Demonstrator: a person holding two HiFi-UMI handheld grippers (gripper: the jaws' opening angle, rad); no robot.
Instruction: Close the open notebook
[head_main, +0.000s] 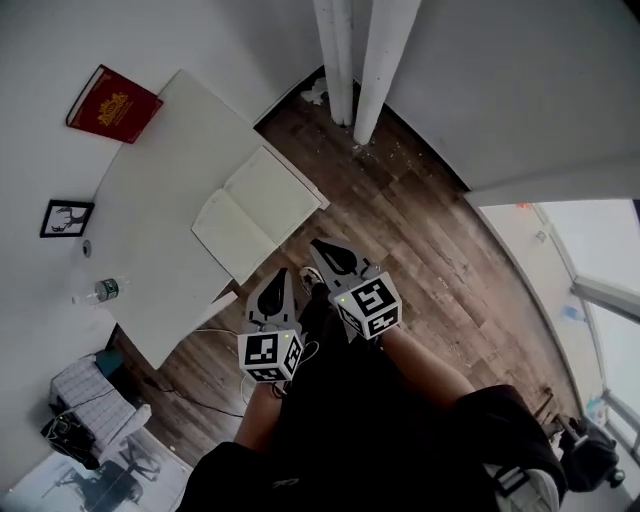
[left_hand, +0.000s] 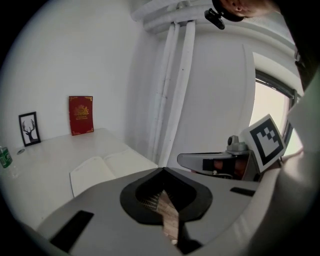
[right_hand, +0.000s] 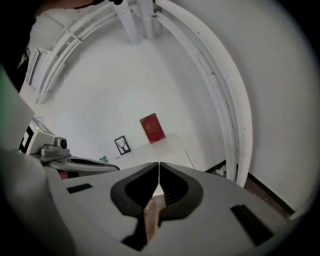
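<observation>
Notebook (head_main: 255, 212) lies open, pale pages up, on the white table (head_main: 160, 180), centre-left of the head view near the table's right edge. Just below it, over the wooden floor (head_main: 420, 230), the left gripper (head_main: 277, 273) and right gripper (head_main: 322, 246) hover side by side. Both have their jaws pressed together with nothing between them. A red book (head_main: 113, 103) stands against the wall at upper left.

No legible text, gold print on red book (head_main: 112, 104) too small to read

Right hand-held gripper (right_hand: 159, 165), jaws together, faces red book (right_hand: 152, 128).
</observation>
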